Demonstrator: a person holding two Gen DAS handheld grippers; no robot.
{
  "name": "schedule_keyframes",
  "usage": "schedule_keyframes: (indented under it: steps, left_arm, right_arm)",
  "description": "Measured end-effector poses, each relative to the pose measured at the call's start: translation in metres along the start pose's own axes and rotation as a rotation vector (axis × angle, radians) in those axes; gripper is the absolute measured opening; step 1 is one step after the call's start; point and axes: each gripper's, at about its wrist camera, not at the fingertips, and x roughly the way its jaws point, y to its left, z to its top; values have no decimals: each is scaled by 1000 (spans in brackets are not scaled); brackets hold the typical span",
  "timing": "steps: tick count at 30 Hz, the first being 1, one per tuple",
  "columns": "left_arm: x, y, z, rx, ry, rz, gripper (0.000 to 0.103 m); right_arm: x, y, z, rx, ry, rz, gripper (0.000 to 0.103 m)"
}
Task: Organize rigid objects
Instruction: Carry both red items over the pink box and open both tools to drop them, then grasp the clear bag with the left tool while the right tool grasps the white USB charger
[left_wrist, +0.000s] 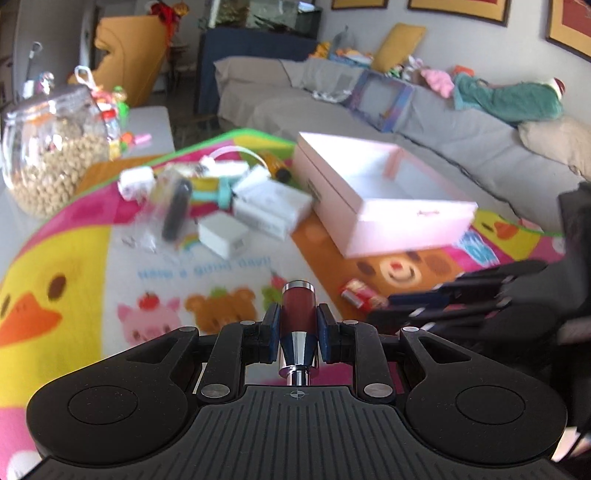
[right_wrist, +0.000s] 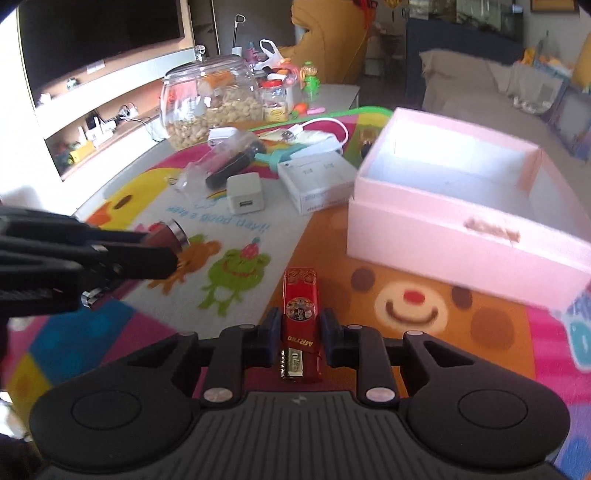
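My left gripper (left_wrist: 298, 328) is clamped on a red cylinder (left_wrist: 297, 314) with chrome ends, blue pads (left_wrist: 274, 332) tight against both sides, held above the cartoon mat (left_wrist: 74, 258). From the right wrist camera the same cylinder (right_wrist: 166, 236) sticks out of the left gripper (right_wrist: 162, 254) at the left edge.

My right gripper (right_wrist: 299, 328) straddles a red lighter (right_wrist: 300, 325) with gold trim, lying lengthwise on the mat (right_wrist: 424, 332). The pads sit just beside its sides; I can't tell if they press on it. In the left view the lighter (left_wrist: 360, 295) lies on the mat at the right gripper's (left_wrist: 384, 310) tips.

Pink box (right_wrist: 461, 206) is open and sits on the mat, beyond and to the right of the lighter. White charger (right_wrist: 245, 195), white carton (right_wrist: 317, 181) and black tube (right_wrist: 234, 164) lie in a cluster left of the box. Glass jar (right_wrist: 207, 103) stands behind them.
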Motion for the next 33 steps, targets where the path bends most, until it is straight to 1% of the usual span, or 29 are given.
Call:
schedule_keyframes:
  steps: [4,7,9,11,13,15,16,18,19,20,21,22,23,25,27,29,30,31,33]
  left_arm:
    - [3,-15,-4,16,24,-66,24]
    - [4,-29,16,21,-15,-122,24]
    - [4,-40,42,36,-70,-156,24]
    - [6,-51,75,47,-146,-184,24]
    - [15,-60,112,41,-204,-214,24]
    - [33,-67,148,27,-215,-222,24]
    - [45,-71,162,35,-211,-218,25]
    - [69,-79,179,75,-207,-193,25]
    - [80,-80,182,78,-208,-174,25]
    - [88,-78,182,71,-207,-164,25]
    - [92,-72,179,60,-205,-169,25]
    - [94,-64,176,44,-205,-180,25]
    - [94,-55,171,25,-207,-183,25]
    - [89,-32,157,5,-211,-152,25]
    - [82,-5,141,-4,-206,-78,25]
    - [75,22,124,-23,-193,13,25]
    - [72,35,116,-45,-178,50,25]
    - [70,47,108,-69,-158,78,25]
    - [68,64,96,-87,-115,101,25]
  right_arm:
    - [-43,-24,-8,73,-40,-16,23]
    - [-80,-41,2,111,-131,-38,22]
    - [-98,-49,17,101,-207,-85,23]
    - [-108,-58,37,95,-273,-141,23]
    - [-111,-71,61,102,-326,-160,23]
    - [-105,-86,83,120,-345,-155,23]
    - [-102,-93,90,142,-354,-176,23]
    - [-95,-104,99,181,-368,-248,29]
    - [-93,-107,99,189,-378,-268,34]
    - [-93,-109,97,192,-387,-271,39]
    - [-92,-112,91,198,-392,-257,43]
    - [-91,-115,85,201,-390,-238,53]
    - [-88,-117,79,199,-382,-220,60]
    - [-81,-115,68,162,-351,-217,60]
    - [-70,-105,62,111,-335,-235,60]
    - [-59,-89,61,65,-347,-248,60]
    - [-53,-82,62,47,-357,-235,60]
    - [-46,-75,66,26,-353,-202,62]
    - [-30,-65,81,-6,-300,-94,62]
